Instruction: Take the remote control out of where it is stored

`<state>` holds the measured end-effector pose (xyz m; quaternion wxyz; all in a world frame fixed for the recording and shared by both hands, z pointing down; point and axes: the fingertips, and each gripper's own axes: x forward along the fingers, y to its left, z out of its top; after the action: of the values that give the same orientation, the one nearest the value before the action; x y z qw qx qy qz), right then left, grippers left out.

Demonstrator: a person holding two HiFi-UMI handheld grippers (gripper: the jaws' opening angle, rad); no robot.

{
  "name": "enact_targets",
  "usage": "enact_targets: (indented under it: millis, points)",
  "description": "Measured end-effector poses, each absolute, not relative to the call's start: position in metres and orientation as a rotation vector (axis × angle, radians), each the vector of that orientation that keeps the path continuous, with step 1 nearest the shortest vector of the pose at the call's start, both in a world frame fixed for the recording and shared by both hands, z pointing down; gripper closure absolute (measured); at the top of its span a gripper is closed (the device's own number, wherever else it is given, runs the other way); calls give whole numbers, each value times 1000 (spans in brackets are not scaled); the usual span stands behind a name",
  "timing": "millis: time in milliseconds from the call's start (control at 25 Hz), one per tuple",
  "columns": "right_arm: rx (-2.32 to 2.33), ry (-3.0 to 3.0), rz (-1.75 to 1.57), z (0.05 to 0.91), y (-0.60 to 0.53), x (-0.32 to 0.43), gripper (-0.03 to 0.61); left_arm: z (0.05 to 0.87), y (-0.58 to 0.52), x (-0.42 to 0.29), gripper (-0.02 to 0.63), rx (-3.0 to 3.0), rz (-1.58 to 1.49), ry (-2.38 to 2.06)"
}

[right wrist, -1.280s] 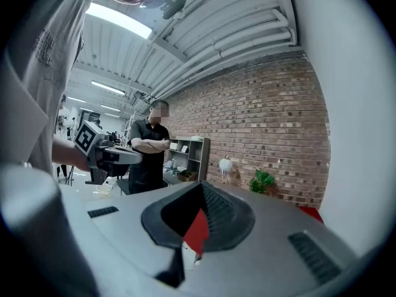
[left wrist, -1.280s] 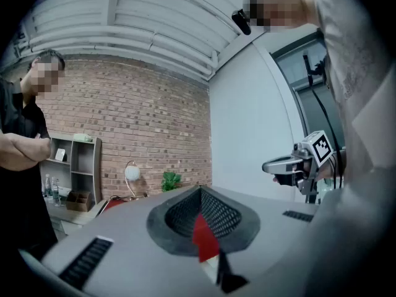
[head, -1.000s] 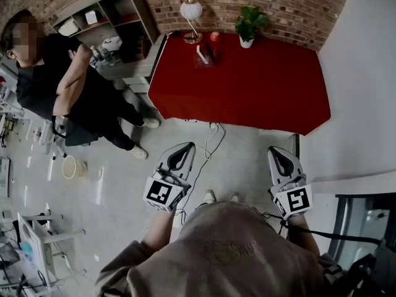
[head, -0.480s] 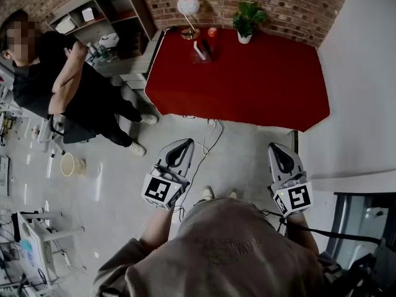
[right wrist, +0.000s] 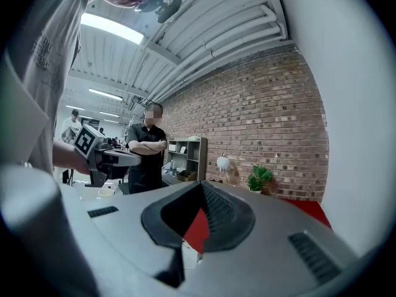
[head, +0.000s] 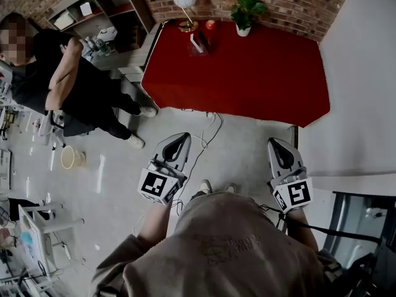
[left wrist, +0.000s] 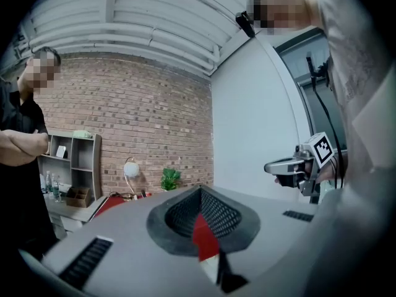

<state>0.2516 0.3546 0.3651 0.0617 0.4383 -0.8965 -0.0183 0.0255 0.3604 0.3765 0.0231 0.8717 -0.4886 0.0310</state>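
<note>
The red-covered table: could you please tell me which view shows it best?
The head view: the red-covered table is seen whole from above. The left gripper view shows only a low sliver; the right gripper view, one red edge.

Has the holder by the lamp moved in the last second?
No. The holder sits just as before, in front and right of the lamp base on the red table.

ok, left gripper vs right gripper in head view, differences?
The left gripper leans toward the picture's right; the right gripper points nearly straight up it. The left gripper hangs by the floor cable; the right gripper is beside the white wall. Both are shut, empty, and short of the red table.
</note>
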Motion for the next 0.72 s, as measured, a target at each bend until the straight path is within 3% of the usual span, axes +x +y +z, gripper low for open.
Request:
enact_targets:
  millis: [720]
  points:
    - [1291,-2745,-51,375,338,301,566,379,355,66,604,2656,135,-1573]
